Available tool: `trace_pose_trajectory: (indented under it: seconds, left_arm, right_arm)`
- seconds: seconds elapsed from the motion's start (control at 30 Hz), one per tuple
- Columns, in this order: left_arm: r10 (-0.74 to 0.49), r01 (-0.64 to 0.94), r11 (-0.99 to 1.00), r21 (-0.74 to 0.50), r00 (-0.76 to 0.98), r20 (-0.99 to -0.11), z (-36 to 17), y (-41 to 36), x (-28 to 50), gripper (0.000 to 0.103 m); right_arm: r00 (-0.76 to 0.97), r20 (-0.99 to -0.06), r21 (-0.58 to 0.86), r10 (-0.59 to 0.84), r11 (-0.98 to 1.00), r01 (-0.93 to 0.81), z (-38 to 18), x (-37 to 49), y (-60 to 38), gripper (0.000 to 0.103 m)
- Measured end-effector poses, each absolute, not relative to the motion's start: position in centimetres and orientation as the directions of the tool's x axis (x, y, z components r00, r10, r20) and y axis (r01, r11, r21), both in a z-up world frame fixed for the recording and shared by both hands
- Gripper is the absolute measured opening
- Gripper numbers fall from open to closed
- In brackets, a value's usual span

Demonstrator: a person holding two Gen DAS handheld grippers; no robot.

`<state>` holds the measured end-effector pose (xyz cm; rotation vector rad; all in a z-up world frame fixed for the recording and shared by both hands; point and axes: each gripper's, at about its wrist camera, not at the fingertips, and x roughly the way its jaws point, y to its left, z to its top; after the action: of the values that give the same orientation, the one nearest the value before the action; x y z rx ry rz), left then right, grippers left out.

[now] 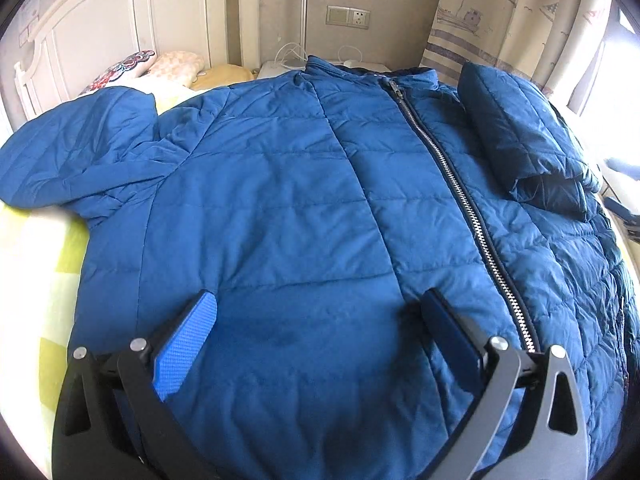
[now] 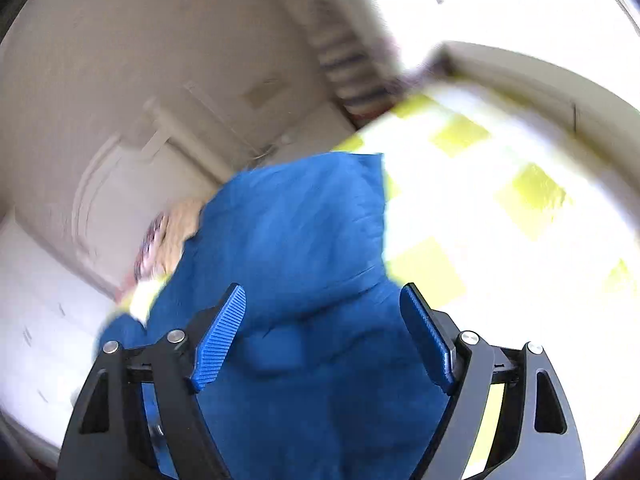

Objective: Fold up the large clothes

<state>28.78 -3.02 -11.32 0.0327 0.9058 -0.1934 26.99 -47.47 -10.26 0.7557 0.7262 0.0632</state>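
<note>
Jacket [image 1: 304, 208] lies zipped, flat on bed [image 1: 44, 280]. I hold left gripper [image 1: 320, 332] and right gripper [image 2: 324, 332] wide open, empty. Risk: slick quilting slips from a shallow pinch.

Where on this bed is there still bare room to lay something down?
Bare checked sheet shows left of the blue jacket, below its spread sleeve; the right view shows more sheet beside the jacket. The headboard end is crowded with pillows. The jacket fills the middle.
</note>
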Motion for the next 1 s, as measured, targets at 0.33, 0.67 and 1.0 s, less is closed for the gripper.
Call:
trace_pose_trajectory:
  seconds: [0.33,0.67,1.0]
  left_arm:
    - [-0.156,0.18,0.982,-0.057,0.602,-0.783,-11.3,-3.0,28.7,0.101]
    - [-0.22,0.18,0.974,-0.137,0.608,-0.763,-10.9,-2.0,28.3,0.101]
    - [-0.299,0.161,0.954,-0.254,0.605,-0.738,-10.6,-0.3,28.4,0.101]
  right_arm:
    - [0.816,-0.422,0.503,0.396,0.851,-0.153,-2.2,29.1,-34.8,0.028]
    - [0.703,-0.512,0.164,0.494,0.859,-0.485,-1.0,27.9,-20.9,0.076]
    - [0.758,-0.643,0.245,0.11,0.967,0.067,-10.8,28.8,-39.1,0.065]
